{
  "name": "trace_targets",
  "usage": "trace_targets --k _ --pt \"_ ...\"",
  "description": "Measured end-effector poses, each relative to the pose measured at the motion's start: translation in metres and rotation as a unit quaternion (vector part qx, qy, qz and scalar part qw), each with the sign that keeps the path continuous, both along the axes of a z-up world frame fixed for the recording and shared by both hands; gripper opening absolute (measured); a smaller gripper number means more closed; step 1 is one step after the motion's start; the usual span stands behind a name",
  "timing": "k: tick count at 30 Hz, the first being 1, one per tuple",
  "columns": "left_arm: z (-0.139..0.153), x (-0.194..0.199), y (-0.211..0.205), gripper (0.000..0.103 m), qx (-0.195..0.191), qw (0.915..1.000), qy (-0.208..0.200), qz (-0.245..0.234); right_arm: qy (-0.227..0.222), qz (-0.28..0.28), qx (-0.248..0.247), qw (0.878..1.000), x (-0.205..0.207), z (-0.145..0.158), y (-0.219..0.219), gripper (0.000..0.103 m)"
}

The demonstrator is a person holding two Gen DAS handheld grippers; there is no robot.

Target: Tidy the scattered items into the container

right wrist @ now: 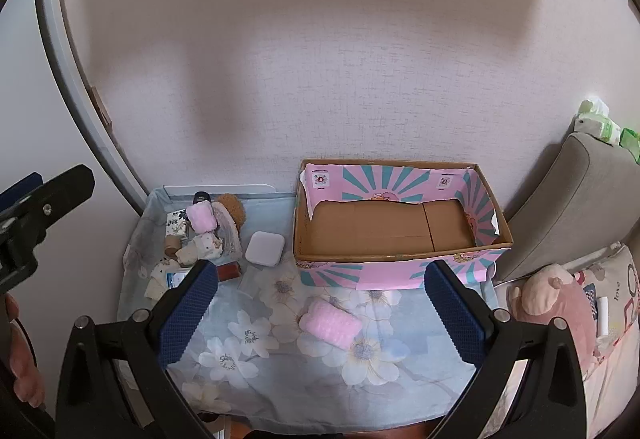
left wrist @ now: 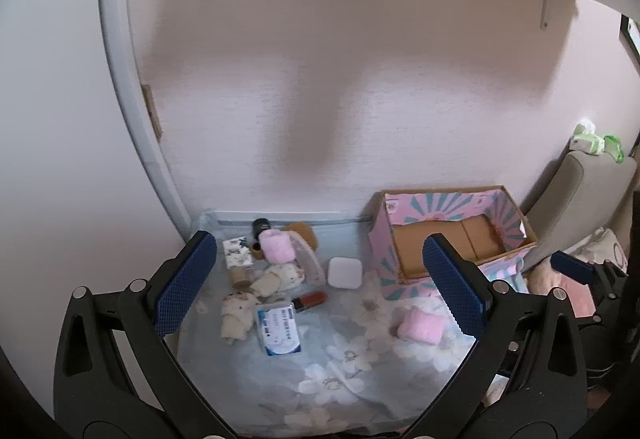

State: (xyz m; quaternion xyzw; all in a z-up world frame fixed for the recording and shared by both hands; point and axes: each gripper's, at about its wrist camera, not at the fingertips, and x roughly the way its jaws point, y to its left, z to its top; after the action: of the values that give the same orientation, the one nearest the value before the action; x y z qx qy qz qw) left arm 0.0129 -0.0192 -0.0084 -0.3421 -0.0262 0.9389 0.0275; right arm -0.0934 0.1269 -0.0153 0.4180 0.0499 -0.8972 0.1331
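Observation:
An open pink and teal cardboard box (right wrist: 486, 185) (left wrist: 516, 213) stands at the back right of a small table, with nothing inside. Scattered at the left lie a white square case (left wrist: 345, 272) (right wrist: 264, 245), a pink fluffy roll (left wrist: 277, 248) (right wrist: 202, 220), small plush toys (left wrist: 239, 315), a blue-white packet (left wrist: 279, 327) and a red tube (left wrist: 310, 300). A second pink fluffy roll (right wrist: 331, 323) (left wrist: 421, 325) lies alone in front of the box. My left gripper (left wrist: 320, 287) hovers open above the scattered pile. Just as wide open, my right gripper (right wrist: 320, 315) hangs over the lone pink roll, holding nothing.
A floral blue cloth (right wrist: 256, 371) covers the table, which stands against a pale wall. A grey cushion (right wrist: 568, 199) and a pink plush (right wrist: 552, 299) lie to the right. A white door frame (left wrist: 120, 79) rises at the left. A hand (right wrist: 24, 371) shows at the left edge.

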Motion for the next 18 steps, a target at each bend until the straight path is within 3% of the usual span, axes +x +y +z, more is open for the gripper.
trace_targets --k 18 --pt "0.0026 0.0003 -0.0059 0.103 0.006 1.0000 0.001 0.006 0.002 0.003 -0.002 1.000 -0.0009 0.0006 0.0000 0.102"
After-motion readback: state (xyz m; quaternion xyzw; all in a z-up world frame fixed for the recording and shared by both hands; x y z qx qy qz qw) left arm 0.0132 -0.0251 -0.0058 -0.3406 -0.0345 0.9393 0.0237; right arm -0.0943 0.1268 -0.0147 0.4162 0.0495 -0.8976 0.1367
